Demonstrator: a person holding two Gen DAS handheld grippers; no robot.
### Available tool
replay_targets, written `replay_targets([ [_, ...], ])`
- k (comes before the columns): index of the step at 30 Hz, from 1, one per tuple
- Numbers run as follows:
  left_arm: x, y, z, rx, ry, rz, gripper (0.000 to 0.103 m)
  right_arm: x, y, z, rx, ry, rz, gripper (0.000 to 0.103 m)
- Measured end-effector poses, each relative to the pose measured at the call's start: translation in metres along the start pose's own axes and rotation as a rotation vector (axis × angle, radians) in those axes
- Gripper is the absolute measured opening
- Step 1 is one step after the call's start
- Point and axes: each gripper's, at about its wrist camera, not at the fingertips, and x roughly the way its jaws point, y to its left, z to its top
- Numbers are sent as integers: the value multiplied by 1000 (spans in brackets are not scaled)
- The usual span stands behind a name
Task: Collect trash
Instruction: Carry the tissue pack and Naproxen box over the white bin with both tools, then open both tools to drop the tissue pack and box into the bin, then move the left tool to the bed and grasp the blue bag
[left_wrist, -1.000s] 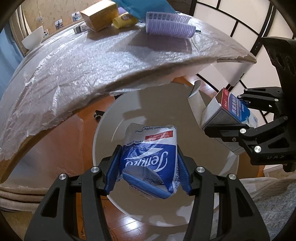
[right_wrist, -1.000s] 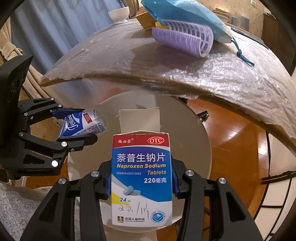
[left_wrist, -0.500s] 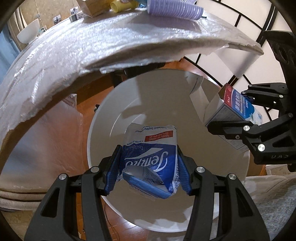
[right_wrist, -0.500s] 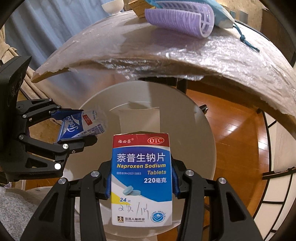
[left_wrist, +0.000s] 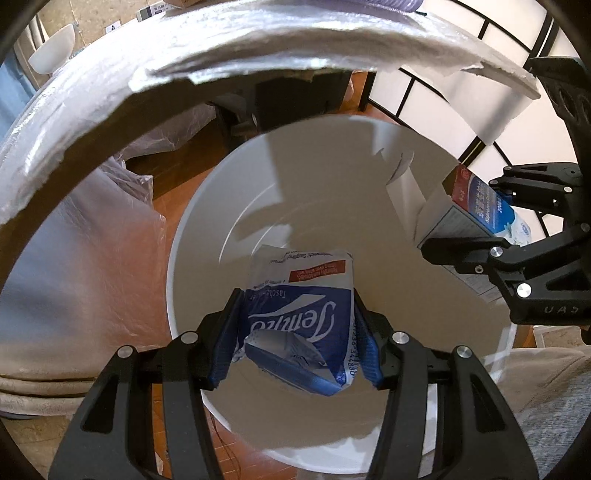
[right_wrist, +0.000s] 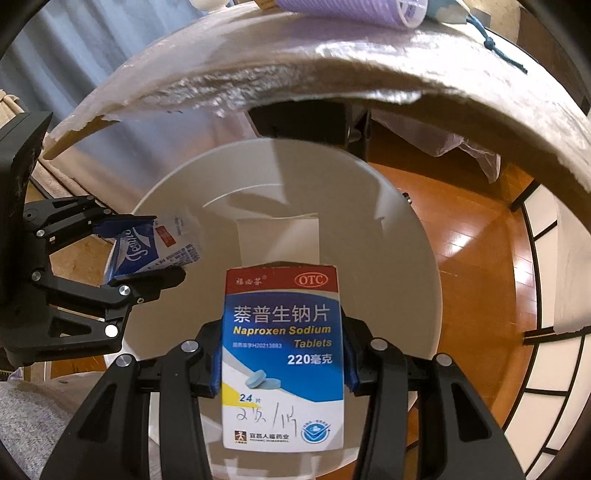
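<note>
As both views have dropped below the worktop (left_wrist: 92, 122) edge, left wrist: left hand-held gripper (left_wrist: 295, 332) clenched on Tempo tissue pack (left_wrist: 301, 317) over white trash bin (left_wrist: 177, 280), ready to drop. Right wrist: right hand-held gripper (right_wrist: 282, 354) grasping naproxen tablet box (right_wrist: 282, 354) above the bin; purple hair roller (right_wrist: 354, 11) stays on worktop; edge overhangs.

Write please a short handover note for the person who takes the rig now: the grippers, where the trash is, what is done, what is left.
Left gripper: shut on the Tempo tissue pack, held above the white trash bin.
Right gripper: shut on the Naproxen Sodium tablet box, top flap open, also above the bin's opening.
Done: both items picked up and brought over the bin, in front of the plastic-covered table.
Left: open both grippers to drop the items in. The bin looks empty inside. The purple hair roller sits on the table; whether it is trash is unclear.
</note>
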Motion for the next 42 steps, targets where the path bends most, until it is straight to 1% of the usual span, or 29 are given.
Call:
replay_targets([
  [16, 10, 1, -3, 8, 22, 20, 56, 19, -14, 0, 0, 28, -26, 46],
  [22, 11, 3, -3, 10, 29, 22, 56, 24, -16, -1, 2, 37, -32, 46],
  [23, 10, 4, -3, 9, 21, 14, 56, 23, -17, -1, 0, 36, -23, 46],
  [24, 8, 4, -3, 9, 11, 13, 61, 22, -17, -1, -2, 32, -18, 46],
  [25, 7, 4, -2, 9, 5, 22, 67, 21, -17, -1, -3, 24, -28, 52],
  [26, 6, 4, -3, 8, -1, 38, 83, 19, -17, -1, 0, 17, -45, 69],
  [27, 4, 5, -3, 4, -12, 51, 87, 16, -18, -1, 6, -2, -58, 75],
  [28, 1, 6, -3, 1, -23, 48, 87, 11, -18, -1, 10, -18, -57, 78],
  [30, -4, 8, -4, -12, -29, 41, 87, 3, -22, 0, 28, -36, -55, 78],
  [32, -11, 10, -6, -21, -46, 56, 87, -7, -25, -1, 36, -63, -64, 79],
  [34, -25, 12, -8, -23, -70, 62, 87, -26, -27, -2, 33, -101, -94, 80],
  [37, -51, 14, -10, -20, -122, 58, 87, -61, -30, -4, 42, -162, -93, 80],
  [39, -75, 11, -12, -18, -179, 50, 87, -87, -30, 1, 52, -221, -97, 85],
  [40, -85, 11, -12, -15, -205, 44, 87, -97, -31, 3, 52, -250, -107, 91],
  [41, -97, 11, -11, -8, -236, 37, 92, -110, -32, 8, 45, -290, -128, 94],
  [42, -106, 10, -8, 0, -266, 39, 96, -118, -34, 13, 35, -312, -148, 95],
])
